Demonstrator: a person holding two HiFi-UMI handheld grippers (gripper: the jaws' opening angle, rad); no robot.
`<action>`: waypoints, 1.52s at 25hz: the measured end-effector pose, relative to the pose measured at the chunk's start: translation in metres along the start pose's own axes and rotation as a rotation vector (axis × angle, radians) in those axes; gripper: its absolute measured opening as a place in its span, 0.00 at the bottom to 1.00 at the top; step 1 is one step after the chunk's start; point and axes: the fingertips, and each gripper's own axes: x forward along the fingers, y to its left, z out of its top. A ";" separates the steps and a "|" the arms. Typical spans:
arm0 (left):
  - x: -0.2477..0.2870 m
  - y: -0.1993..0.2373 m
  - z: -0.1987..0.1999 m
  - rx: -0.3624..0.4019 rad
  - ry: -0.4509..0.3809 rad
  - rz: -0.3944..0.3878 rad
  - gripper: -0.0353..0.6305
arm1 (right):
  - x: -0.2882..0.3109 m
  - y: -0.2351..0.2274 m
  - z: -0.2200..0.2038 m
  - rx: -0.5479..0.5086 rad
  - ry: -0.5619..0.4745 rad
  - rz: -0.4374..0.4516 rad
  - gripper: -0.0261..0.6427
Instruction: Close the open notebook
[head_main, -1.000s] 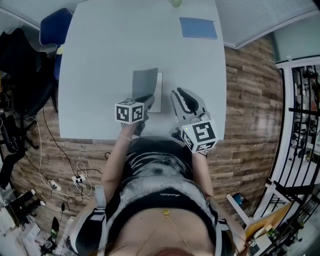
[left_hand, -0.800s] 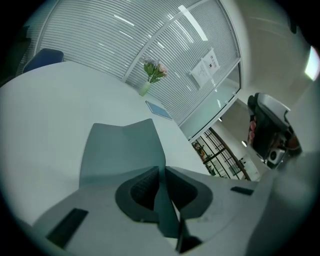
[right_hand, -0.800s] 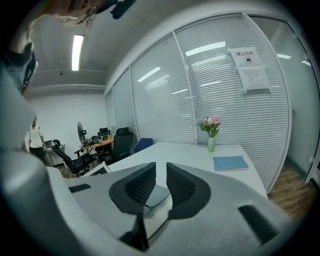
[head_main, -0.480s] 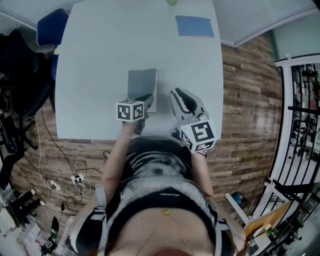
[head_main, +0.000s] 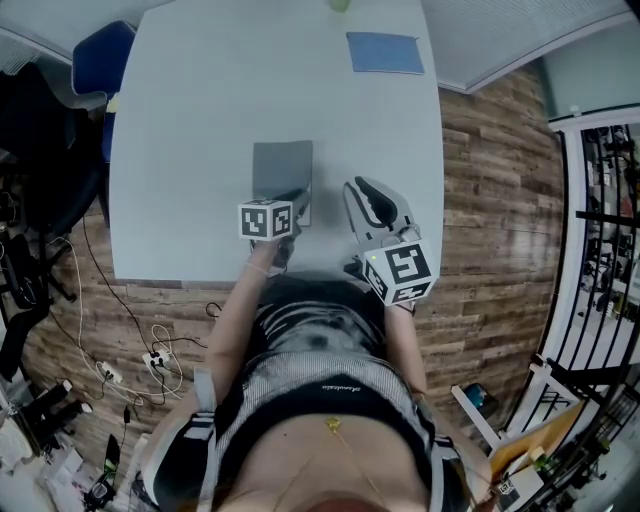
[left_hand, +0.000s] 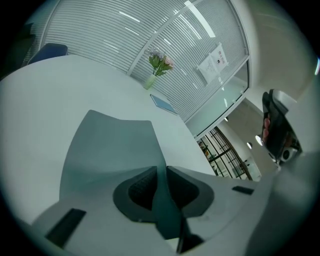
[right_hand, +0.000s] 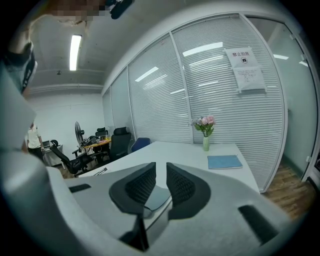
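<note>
notebook (head_main: 282, 170) centre of head view, near table (head_main: 180, 100) edge. grey cover (left_hand: 110, 145) light, thin, floppy; best pinched at free edge. left gripper (head_main: 293, 198) jaws just been opening, cover loose between. right gripper (head_main: 366, 188) jaws slightly parted, empty.

Table (head_main: 190, 120) mostly bare: wide free room left of & beyond the notebook (head_main: 282, 172), which lies near the front edge. Right gripper (head_main: 362, 188) hangs just right of it, narrowing that side. Far end: blue booklet (head_main: 384, 52) & flower vase (left_hand: 154, 74), well apart from notebook. Blue chair (head_main: 100, 58) off table's far-left corner.
</note>
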 end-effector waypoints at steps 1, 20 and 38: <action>0.001 0.000 -0.001 0.000 0.002 0.002 0.13 | 0.000 0.000 0.000 0.000 0.001 0.001 0.14; 0.019 -0.004 -0.014 0.014 0.042 0.003 0.18 | 0.000 -0.005 -0.003 0.002 0.005 -0.006 0.14; 0.006 -0.012 -0.011 0.086 -0.048 -0.024 0.18 | 0.003 0.003 -0.007 -0.015 0.018 0.007 0.14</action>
